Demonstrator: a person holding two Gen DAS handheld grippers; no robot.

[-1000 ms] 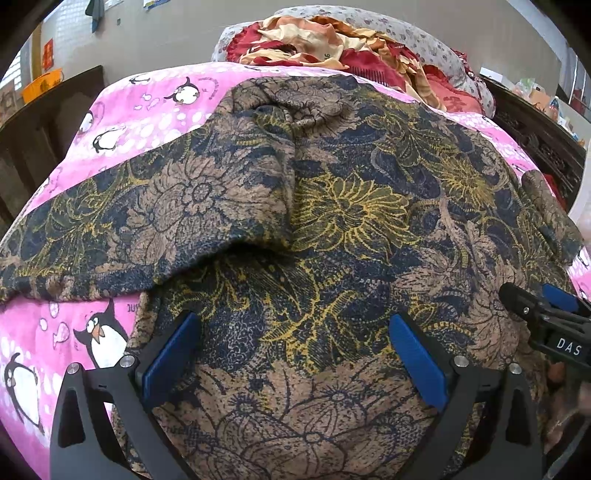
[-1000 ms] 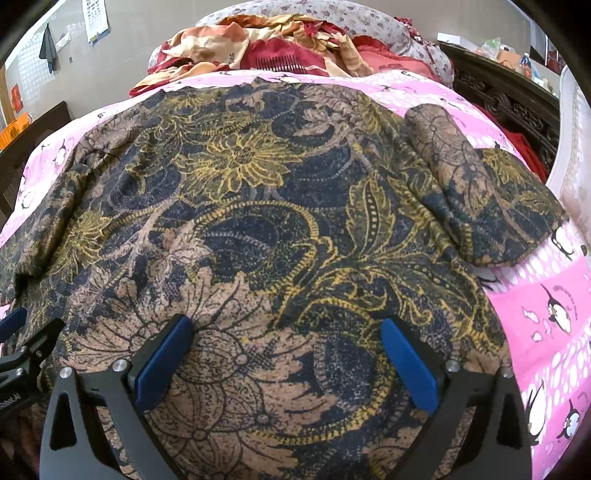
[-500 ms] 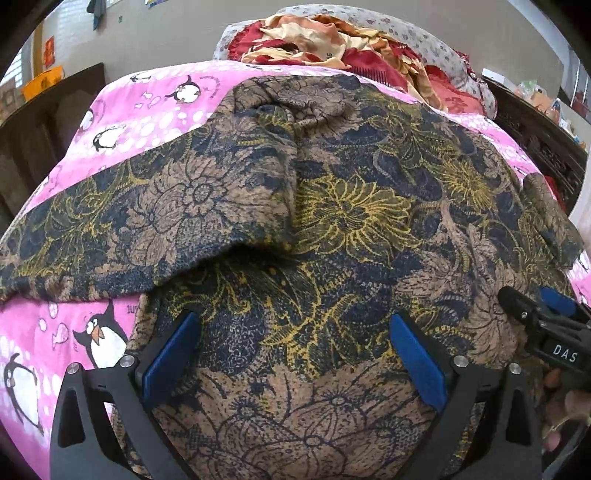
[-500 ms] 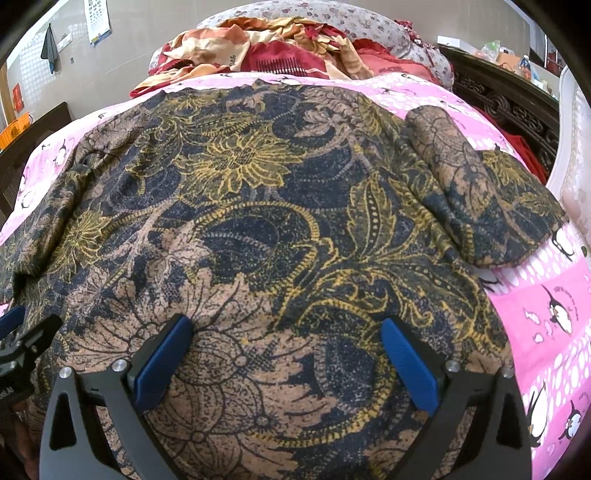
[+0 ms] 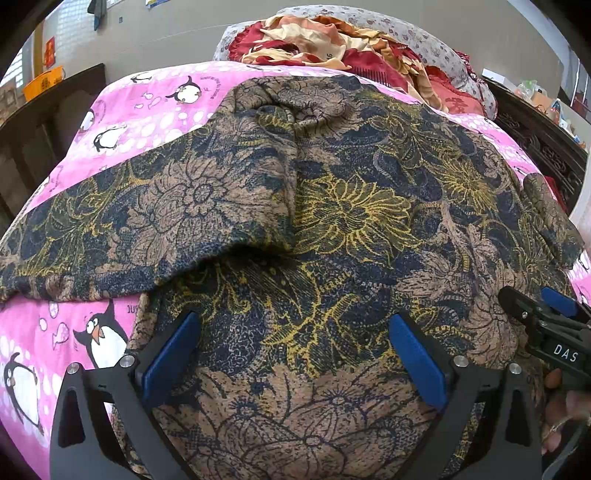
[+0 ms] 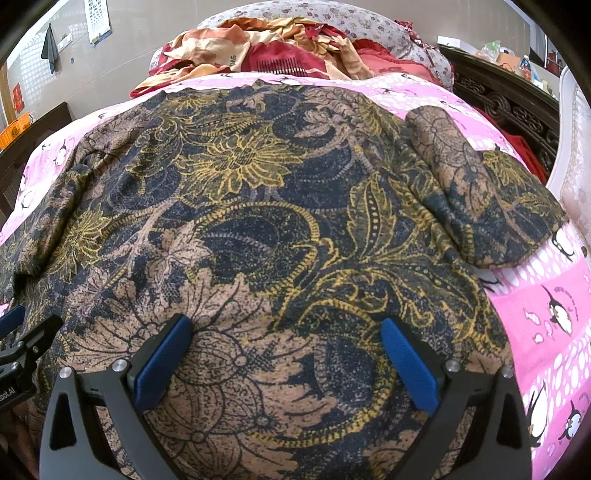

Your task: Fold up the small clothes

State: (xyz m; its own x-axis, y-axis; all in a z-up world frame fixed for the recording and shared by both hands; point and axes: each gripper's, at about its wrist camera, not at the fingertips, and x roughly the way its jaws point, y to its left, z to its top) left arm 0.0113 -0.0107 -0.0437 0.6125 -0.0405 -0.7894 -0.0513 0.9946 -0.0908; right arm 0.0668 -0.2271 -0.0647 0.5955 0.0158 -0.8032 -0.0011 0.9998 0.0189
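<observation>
A brown, navy and yellow floral garment [image 5: 332, 221] lies spread over the pink penguin bedsheet [image 5: 147, 110]. It also fills the right wrist view [image 6: 258, 221]. Its left sleeve [image 5: 92, 229] stretches left, and its right sleeve [image 6: 480, 206] is folded inward. My left gripper [image 5: 291, 350] is open, with its blue pads over the garment's near left part. My right gripper [image 6: 284, 354] is open over the near right part. Each gripper shows at the edge of the other's view, the right one [image 5: 543, 325] and the left one [image 6: 22, 343].
A heap of red and cream bedding [image 5: 332, 40] and a floral pillow [image 6: 351, 18] lie at the far end of the bed. Dark carved wooden furniture [image 6: 509, 99] stands at the right, and a dark wooden piece [image 5: 48, 122] at the left.
Both grippers have dropped slightly toward the garment's near edge. The garment has not moved and both jaws stay open.
</observation>
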